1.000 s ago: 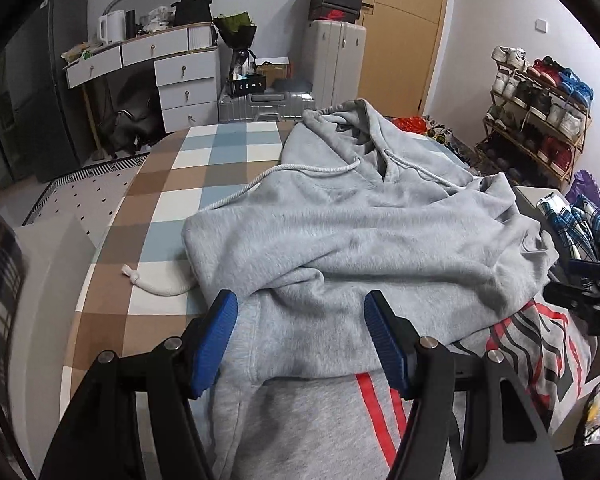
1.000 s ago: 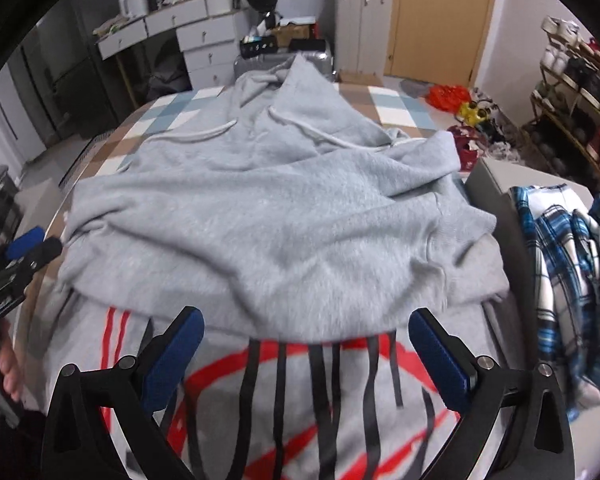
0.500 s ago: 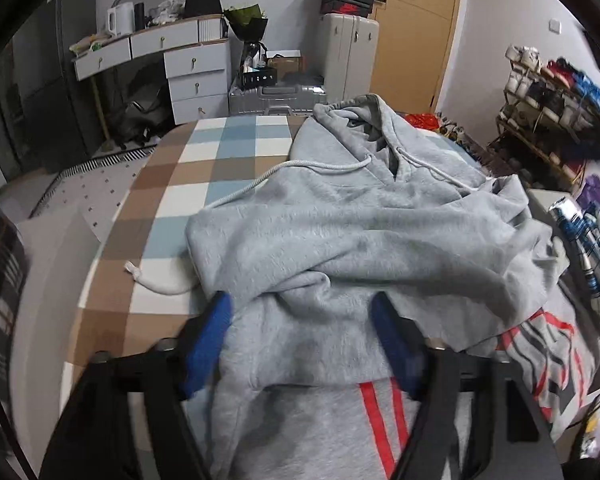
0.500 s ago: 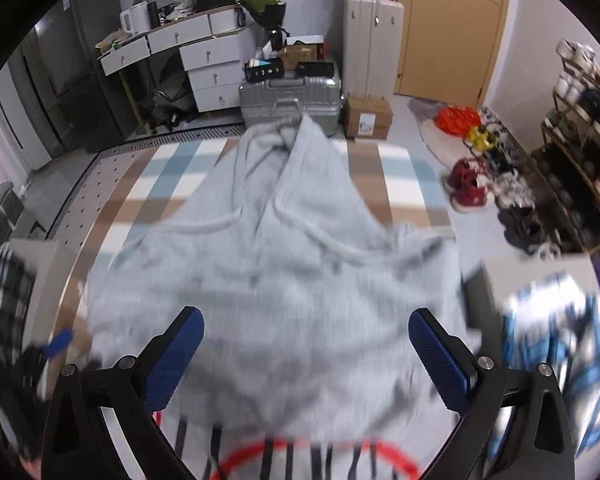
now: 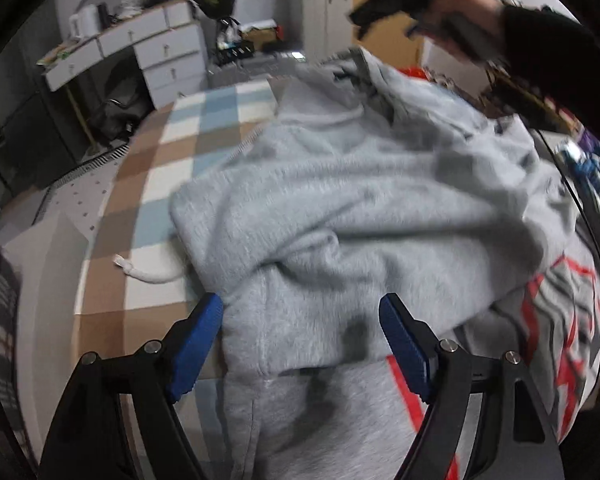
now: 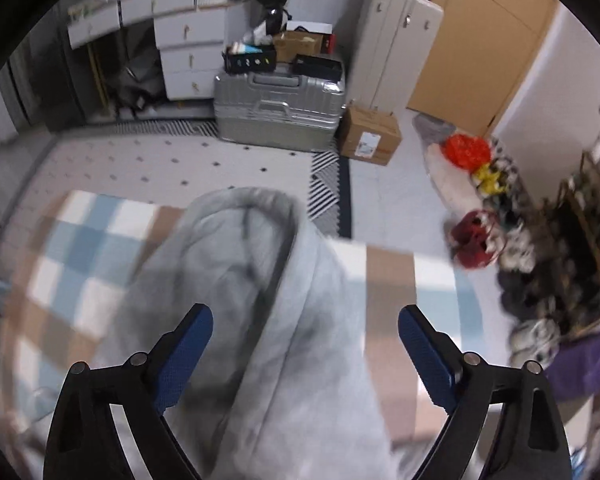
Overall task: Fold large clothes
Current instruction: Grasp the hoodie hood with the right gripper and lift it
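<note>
The grey hoodie (image 5: pixel 340 208) lies spread on the checked bed (image 5: pixel 172 168), over a grey garment with red stripes (image 5: pixel 556 320). The left tool (image 5: pixel 300 340) hangs above its hem, spread, pinching nothing. The right tool (image 6: pixel 304 344), spread wide with its jaws just narrowing slightly, hangs over the hood (image 6: pixel 240 248), empty. A silver suitcase (image 6: pixel 278 110) stands beyond the bed.

Left wrist cam looks steeply down, close over grey hoodie (image 5: pixel 340 208) body. Right wrist cam looks down over its hood (image 6: pixel 240 248), facing suitcase (image 6: pixel 280 112). Both share the checkered cover (image 5: pixel 168 168).
</note>
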